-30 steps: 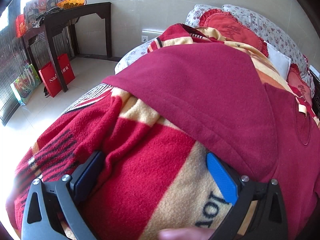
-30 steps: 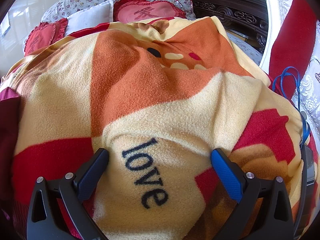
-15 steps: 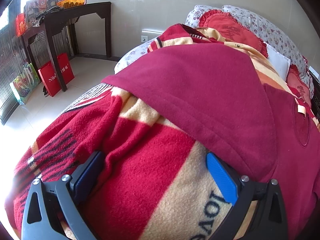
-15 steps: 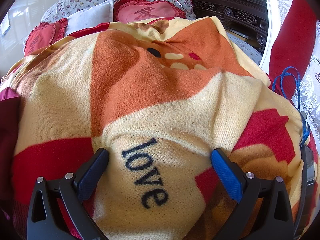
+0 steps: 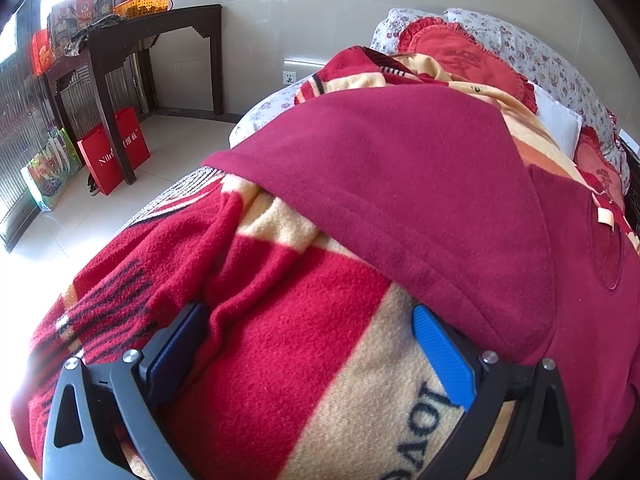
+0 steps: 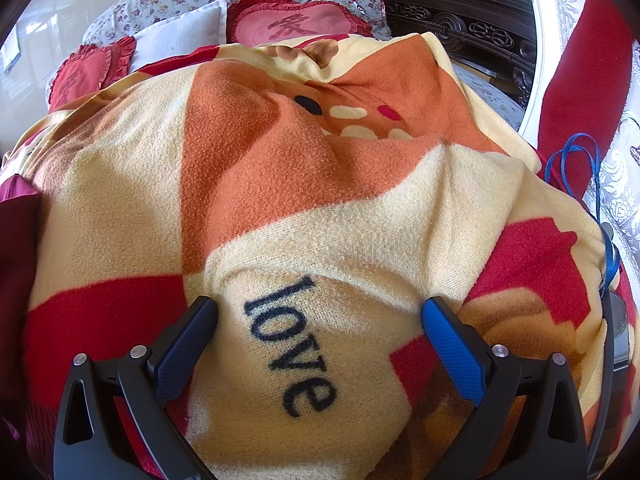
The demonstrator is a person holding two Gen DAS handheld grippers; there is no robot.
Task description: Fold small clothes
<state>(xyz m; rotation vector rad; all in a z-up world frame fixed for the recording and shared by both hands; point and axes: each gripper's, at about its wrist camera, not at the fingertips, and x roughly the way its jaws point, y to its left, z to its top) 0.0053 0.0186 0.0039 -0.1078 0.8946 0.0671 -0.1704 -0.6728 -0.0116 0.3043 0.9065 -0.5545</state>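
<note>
Both our left tongs (image 5: 310,338) and right tongs (image 6: 320,332) gape released over the fleecy red-and-cream blanket (image 6: 328,216), the maroon knit garment (image 5: 400,184) just ahead of the left pair.

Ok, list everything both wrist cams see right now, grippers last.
Garment: one, maroon, spread on the blanket.
Blanket: one, red, cream and orange, printed "love", covering the bed.
Heart cushions: three, red, at the bed head.
White pillow: one, between cushions.
Console table: one, dark wood, by the wall.
Basket: one, orange, on the console table.
Red bag: one, on the floor.
Blue cord: one, right of the bed.
Left hand-held gripper: open, over the blanket.
Right hand-held gripper: open, around "love".
</note>
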